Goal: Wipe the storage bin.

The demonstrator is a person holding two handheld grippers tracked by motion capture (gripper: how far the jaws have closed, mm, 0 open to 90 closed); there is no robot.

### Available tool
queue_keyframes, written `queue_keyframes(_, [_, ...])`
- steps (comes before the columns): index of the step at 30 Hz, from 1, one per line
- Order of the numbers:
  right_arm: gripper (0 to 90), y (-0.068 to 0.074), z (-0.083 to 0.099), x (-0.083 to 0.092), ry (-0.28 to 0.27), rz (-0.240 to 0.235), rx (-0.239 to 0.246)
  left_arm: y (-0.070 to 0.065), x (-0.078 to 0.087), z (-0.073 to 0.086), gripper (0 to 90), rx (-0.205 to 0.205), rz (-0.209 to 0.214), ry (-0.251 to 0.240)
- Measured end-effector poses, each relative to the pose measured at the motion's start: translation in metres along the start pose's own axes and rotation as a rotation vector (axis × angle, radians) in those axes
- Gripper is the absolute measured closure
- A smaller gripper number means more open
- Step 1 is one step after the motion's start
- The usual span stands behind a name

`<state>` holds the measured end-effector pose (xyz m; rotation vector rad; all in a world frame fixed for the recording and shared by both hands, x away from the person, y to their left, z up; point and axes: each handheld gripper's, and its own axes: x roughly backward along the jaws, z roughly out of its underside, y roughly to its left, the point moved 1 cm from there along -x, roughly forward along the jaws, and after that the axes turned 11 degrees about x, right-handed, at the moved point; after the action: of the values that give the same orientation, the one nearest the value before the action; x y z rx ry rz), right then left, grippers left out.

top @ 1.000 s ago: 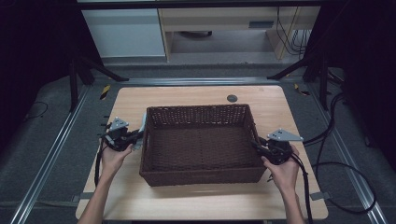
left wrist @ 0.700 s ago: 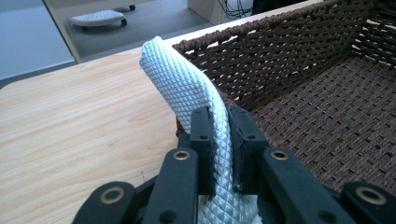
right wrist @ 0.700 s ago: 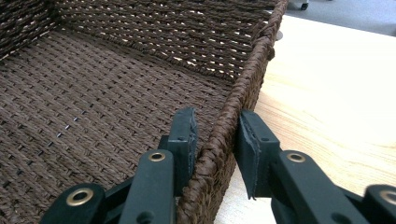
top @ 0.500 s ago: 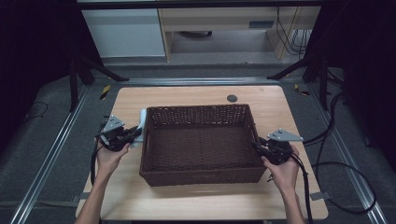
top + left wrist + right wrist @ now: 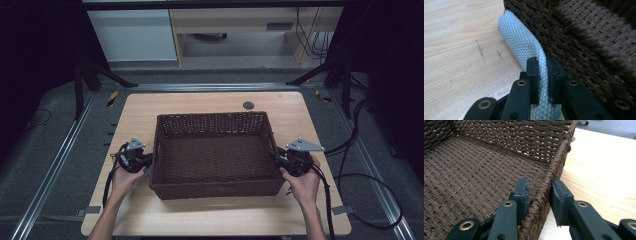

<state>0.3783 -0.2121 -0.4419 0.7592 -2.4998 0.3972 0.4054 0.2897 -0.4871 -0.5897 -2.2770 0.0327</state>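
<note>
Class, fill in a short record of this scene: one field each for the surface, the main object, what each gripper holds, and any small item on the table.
surface: wooden table
main object: brown wicker basket, empty
left gripper: jaws shut on a silver textured strip beside the basket's outer wall
right gripper: jaws astride the basket's right rim, clamped on it
small item: dark round disc behind the basket

Even overhead light falls on the wooden table (image 5: pixel 210 102), while the room around it sinks into near black. The high view is soft and grainy. Both gripper views are brighter and sharp close up; the wicker basket (image 5: pixel 599 45) blurs slightly toward the right edge
</note>
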Motion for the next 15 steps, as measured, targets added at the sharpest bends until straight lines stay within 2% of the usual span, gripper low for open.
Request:
queue_keyframes(1, [68.9,0.000,0.000,0.000,0.000,0.001,0.001,0.000,0.008,-0.002,80.3,0.006,0.013,-0.034])
queue_keyframes(2, [69.0,0.000,0.000,0.000,0.001,0.001,0.001,0.000,0.008,-0.002,80.3,0.006,0.013,-0.034])
queue_keyframes(4, [69.0,0.000,0.000,0.000,0.001,0.001,0.001,0.000,0.018,-0.005,80.3,0.013,0.025,-0.070])
queue_keyframes(12, [68.9,0.000,0.000,0.000,0.002,0.002,0.002,-0.016,0.058,-0.017,80.3,-0.038,0.056,-0.220])
queue_keyframes(15, [68.9,0.000,0.000,0.000,0.002,0.001,0.001,-0.017,0.065,-0.018,80.3,-0.048,0.059,-0.236])
